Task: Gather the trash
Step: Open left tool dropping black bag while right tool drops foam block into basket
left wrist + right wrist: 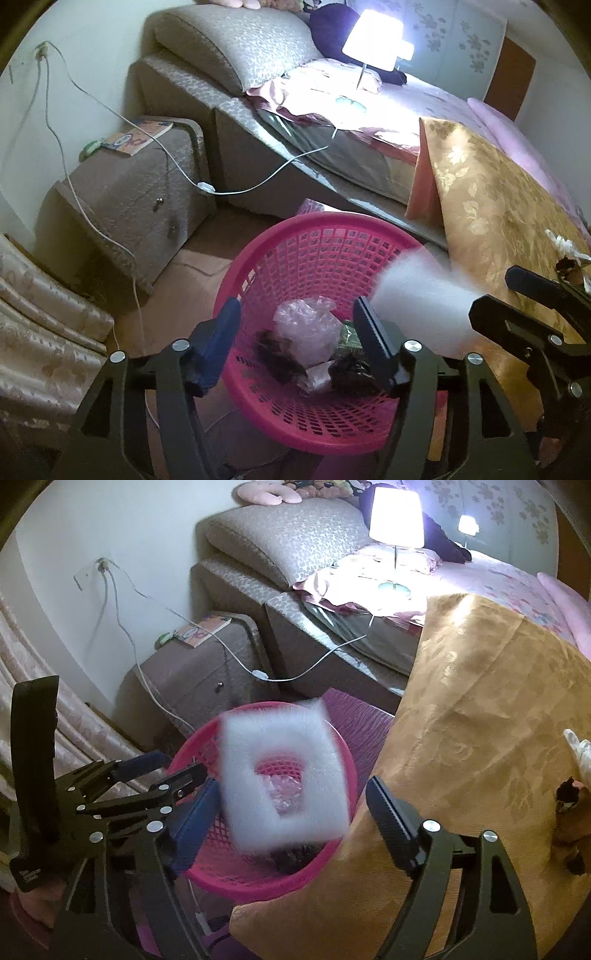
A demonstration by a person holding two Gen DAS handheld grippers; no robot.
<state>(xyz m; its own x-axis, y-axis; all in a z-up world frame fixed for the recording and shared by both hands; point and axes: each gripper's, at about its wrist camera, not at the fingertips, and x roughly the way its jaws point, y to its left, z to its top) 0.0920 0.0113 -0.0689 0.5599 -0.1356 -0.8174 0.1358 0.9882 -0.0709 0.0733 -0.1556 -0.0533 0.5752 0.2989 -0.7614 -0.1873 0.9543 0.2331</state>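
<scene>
Left wrist view: the left gripper (295, 339) hangs over the pink basket (258, 258), fingers spread wide with nothing between them, probably steadying that spot as the drop target; a clear bag (306, 328) and dark scraps lie inside

Right wrist view: the right gripper (291, 812) is wide apart and empty, the white foam frame (284, 775) blurred, apparently loose above the basket (207, 734), a square ring with a hollow centre

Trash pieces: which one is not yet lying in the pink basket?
The white foam frame, blurred above the pink basket; the clear plastic bag and dark scraps lie inside.
</scene>
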